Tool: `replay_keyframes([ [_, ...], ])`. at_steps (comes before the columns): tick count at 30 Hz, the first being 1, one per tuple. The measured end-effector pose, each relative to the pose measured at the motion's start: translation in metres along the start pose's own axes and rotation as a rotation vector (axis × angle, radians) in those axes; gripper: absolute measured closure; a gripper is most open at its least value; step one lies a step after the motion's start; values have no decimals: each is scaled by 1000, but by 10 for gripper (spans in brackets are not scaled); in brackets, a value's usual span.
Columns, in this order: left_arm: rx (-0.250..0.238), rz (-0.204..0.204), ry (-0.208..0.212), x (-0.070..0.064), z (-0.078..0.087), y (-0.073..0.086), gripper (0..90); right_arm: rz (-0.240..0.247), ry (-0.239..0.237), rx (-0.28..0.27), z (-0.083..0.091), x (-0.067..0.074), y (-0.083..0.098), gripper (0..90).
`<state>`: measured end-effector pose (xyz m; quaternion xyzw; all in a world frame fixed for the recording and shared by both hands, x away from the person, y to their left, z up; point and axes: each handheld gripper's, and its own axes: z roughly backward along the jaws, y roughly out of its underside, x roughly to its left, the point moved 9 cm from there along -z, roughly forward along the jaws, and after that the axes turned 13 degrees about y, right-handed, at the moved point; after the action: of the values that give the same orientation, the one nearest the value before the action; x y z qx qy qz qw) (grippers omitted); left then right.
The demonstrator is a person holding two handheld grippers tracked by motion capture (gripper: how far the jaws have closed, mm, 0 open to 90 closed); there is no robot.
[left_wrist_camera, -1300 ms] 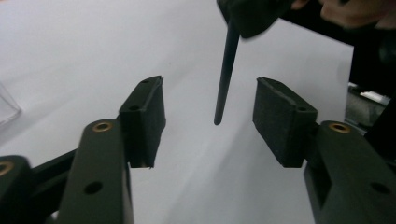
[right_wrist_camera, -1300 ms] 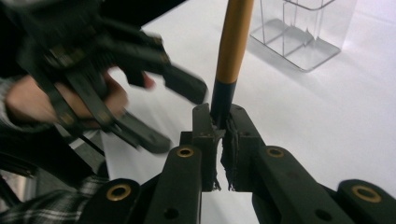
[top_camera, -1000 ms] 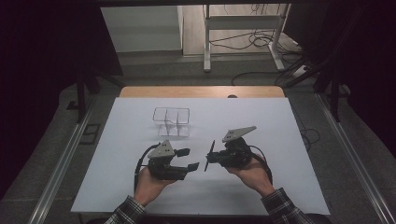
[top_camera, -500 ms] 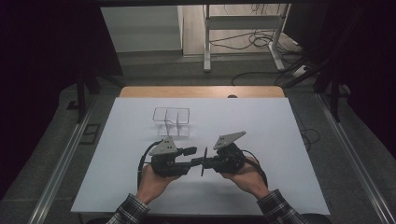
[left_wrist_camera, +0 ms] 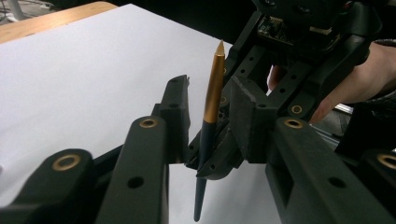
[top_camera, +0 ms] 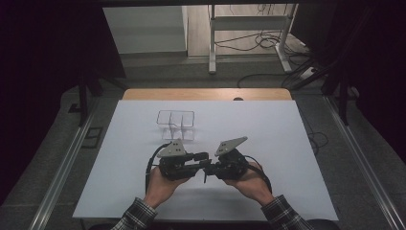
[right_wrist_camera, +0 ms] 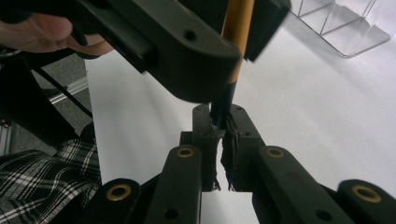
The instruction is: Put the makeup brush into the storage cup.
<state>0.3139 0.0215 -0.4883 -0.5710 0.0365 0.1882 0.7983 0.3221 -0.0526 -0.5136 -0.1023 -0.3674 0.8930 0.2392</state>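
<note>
We find no text, label, brand, number or sign that we can read anywhere in these views.

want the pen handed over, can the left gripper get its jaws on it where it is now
Probably yes: the pen, clamped in the right gripper, already stands between the left gripper jaws, which have just been closing, nothing in between.
</note>
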Motion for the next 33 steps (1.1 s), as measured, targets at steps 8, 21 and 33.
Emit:
replay_keyframes([
  [8,11,-9,2,0,0,1,822,6,-8,1,-2,3,0,832],
  [21,-12,-22,-30,2,8,-2,842,-15,2,-34,1,0,-3,711],
  [33,-23,-18,-53,6,18,-1,842,-26,29,-40,7,-6,4,551],
])
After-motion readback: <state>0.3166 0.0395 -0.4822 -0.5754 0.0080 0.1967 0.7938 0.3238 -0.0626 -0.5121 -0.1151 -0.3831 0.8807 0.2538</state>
